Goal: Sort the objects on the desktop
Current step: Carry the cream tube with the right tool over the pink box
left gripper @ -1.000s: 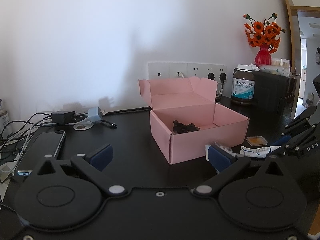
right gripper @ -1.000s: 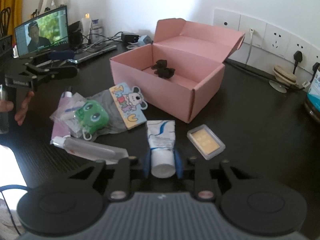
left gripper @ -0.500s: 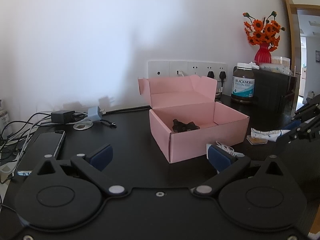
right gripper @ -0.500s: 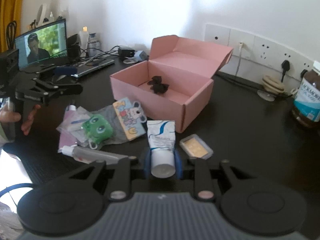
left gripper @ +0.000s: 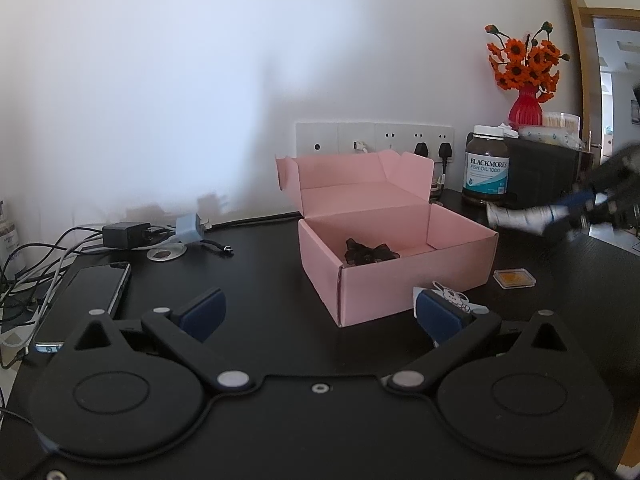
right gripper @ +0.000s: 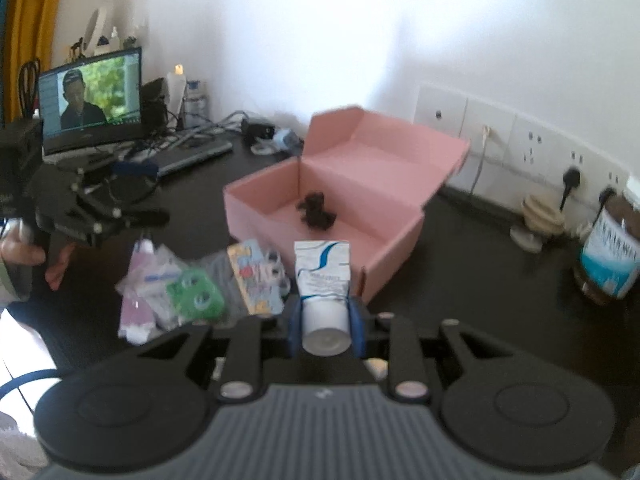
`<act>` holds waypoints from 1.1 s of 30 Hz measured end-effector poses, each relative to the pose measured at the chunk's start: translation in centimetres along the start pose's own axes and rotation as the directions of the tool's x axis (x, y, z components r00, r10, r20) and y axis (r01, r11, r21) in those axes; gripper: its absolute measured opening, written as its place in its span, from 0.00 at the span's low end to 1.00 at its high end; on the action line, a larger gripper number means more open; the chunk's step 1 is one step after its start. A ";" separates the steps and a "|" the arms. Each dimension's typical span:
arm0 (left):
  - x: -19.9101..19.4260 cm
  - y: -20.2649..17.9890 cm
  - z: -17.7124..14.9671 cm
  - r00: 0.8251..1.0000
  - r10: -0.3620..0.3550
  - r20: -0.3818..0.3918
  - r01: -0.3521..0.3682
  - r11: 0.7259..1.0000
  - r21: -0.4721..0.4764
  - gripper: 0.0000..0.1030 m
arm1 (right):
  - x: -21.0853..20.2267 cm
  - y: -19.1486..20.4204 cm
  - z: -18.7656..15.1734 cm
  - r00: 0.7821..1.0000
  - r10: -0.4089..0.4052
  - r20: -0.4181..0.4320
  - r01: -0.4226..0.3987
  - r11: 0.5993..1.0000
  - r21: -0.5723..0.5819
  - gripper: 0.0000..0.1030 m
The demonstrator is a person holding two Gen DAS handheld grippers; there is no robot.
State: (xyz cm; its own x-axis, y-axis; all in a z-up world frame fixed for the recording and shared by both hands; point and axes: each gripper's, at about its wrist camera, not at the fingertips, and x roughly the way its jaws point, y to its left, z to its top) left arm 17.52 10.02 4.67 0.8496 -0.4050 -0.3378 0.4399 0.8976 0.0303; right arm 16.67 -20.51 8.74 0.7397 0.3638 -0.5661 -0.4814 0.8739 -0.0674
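Black bench [left gripper: 260,280] against a white wall; one pink box [left gripper: 396,256]; left claw [left gripper: 320,312] spread, right claw [right gripper: 326,320] pinching one white tube [right gripper: 324,288].

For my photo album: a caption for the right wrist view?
Right gripper carries a white tube toward the open pink box.

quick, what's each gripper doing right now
Left gripper: open, holding nothing.
Right gripper: shut on the white cream tube, held in the air near the pink box.
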 end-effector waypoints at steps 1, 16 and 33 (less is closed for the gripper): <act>0.0 0.0 0.0 1.000 0.000 0.000 0.000 1.000 0.001 1.00 | -0.2 0.0 0.7 1.000 -0.002 0.011 0.002 1.000 -0.013 0.24; 0.0 0.1 0.0 1.000 0.000 0.000 0.000 1.000 -0.011 1.00 | 5.9 -0.2 8.9 0.999 0.053 0.000 -0.052 0.989 -0.141 0.24; 0.1 0.3 0.0 1.000 -0.005 -0.007 0.005 1.000 -0.020 1.00 | 13.4 0.3 9.7 0.962 0.200 -0.185 -0.231 0.958 -0.168 0.24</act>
State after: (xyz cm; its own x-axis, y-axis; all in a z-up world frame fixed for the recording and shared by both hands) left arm 17.75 10.26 4.67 0.8454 -0.4082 -0.3446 0.4382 0.8988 0.0103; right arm 31.02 -12.26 9.04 0.5287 0.4652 -0.7100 -0.7115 0.6991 -0.0718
